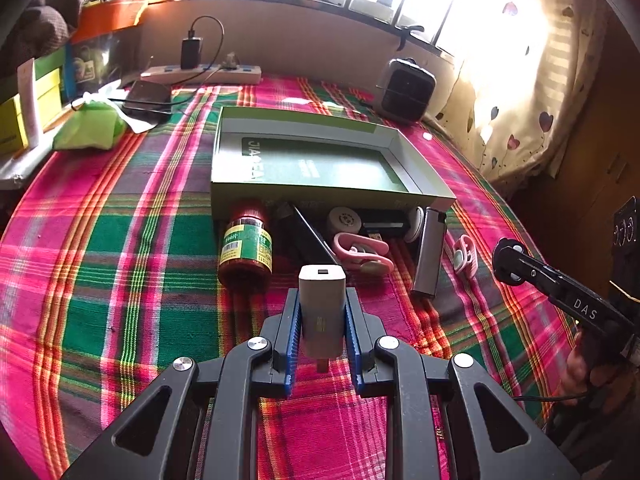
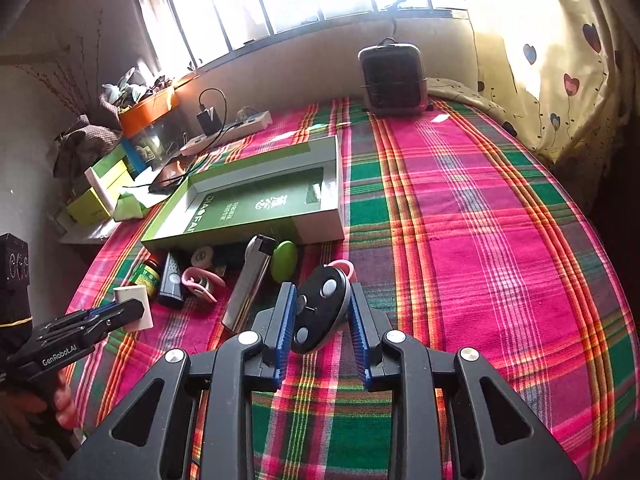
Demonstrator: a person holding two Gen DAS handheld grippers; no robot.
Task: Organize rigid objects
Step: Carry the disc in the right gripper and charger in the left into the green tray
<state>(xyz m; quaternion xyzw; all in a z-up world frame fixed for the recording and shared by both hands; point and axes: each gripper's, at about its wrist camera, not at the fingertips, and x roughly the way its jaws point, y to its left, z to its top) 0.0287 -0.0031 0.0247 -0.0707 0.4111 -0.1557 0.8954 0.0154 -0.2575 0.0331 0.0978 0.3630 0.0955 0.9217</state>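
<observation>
My left gripper [image 1: 322, 300] is shut on a grey-white charger block [image 1: 322, 280], held just above the plaid cloth; the right wrist view shows this left gripper [image 2: 136, 309] and the charger [image 2: 134, 292] at the left. My right gripper [image 2: 322, 292] is shut on a black oval key fob [image 2: 320, 312] with grey buttons. An open green box [image 1: 332, 200] [image 2: 320, 232] lies beyond. Along its near side lie a brown bottle [image 1: 246, 244], a black remote [image 1: 312, 240], pink clips [image 1: 360, 252], a silver lighter-like case [image 1: 430, 252] and a green oval [image 2: 284, 260].
A small black heater [image 2: 394, 80] stands at the far edge under the window. A power strip [image 1: 200, 74] with a plugged charger, a green pouch [image 1: 88, 128] and stacked boxes crowd the far left. A curtain [image 2: 560, 80] hangs on the right. A hand holds each gripper handle.
</observation>
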